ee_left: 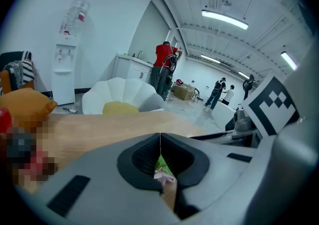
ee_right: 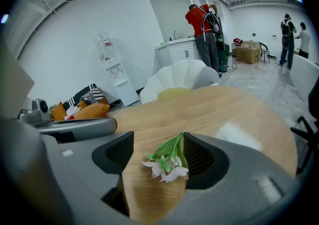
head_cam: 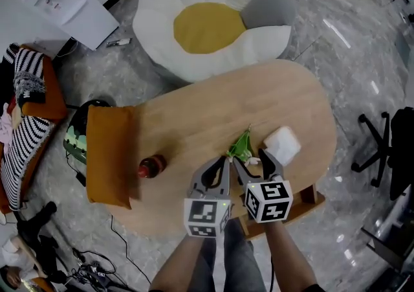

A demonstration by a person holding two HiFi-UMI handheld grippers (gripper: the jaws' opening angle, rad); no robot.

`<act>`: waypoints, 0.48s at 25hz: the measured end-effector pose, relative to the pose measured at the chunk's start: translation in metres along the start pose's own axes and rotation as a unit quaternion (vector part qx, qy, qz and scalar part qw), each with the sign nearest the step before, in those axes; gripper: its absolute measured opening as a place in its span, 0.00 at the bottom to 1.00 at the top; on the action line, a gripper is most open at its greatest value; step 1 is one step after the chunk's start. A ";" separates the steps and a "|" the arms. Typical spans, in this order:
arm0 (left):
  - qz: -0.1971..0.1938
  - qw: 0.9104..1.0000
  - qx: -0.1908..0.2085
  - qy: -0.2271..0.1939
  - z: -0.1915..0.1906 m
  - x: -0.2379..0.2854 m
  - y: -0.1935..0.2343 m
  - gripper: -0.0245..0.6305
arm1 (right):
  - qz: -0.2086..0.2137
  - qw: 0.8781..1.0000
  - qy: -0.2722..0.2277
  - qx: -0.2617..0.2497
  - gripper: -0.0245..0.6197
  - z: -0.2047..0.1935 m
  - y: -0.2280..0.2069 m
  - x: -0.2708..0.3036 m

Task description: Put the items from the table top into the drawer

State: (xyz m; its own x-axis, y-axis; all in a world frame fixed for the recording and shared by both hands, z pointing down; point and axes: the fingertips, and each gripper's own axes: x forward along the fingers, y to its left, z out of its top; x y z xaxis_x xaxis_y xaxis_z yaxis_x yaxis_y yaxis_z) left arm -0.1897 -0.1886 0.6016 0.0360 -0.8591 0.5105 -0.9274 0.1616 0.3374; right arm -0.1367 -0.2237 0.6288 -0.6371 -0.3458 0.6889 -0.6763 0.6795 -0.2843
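Note:
A small artificial flower sprig (head_cam: 241, 146) with green leaves and pale blossoms lies on the oval wooden table (head_cam: 194, 116). My right gripper (head_cam: 249, 158) stands open around it. In the right gripper view the sprig (ee_right: 168, 161) lies between the jaws, close to the right one, and no pad presses on it. My left gripper (head_cam: 224, 161) is just left of the sprig, with its jaws shut on nothing (ee_left: 160, 137). A white flat item (head_cam: 282, 145) lies just right of the right gripper. A dark bottle with a red cap (head_cam: 151, 166) lies further left.
An orange cushion (head_cam: 107, 155) covers the table's left end. A wooden part (head_cam: 309, 199) juts out under the near edge by my right hand. A white and yellow flower-shaped seat (head_cam: 213, 19) stands beyond the table. Black chair (head_cam: 388, 148) at right. People stand far off.

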 end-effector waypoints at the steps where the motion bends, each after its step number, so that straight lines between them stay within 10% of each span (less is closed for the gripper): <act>1: 0.001 1.000 -0.002 0.002 -0.002 0.003 0.002 0.05 | -0.001 1.000 0.002 0.000 0.50 -0.001 -0.002 0.003; 12: -0.004 1.000 -0.002 0.011 -0.014 0.031 0.007 0.05 | 0.001 0.999 0.034 0.003 0.50 -0.020 -0.015 0.030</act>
State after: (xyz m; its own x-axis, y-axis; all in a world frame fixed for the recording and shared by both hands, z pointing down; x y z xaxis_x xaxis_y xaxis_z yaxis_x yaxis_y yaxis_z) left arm -0.1895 -0.2072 0.6309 0.0507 -0.8495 0.5251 -0.9257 0.1574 0.3439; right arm -0.1387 -0.2317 0.6670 -0.6122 -0.2992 0.7319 -0.6775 0.6758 -0.2904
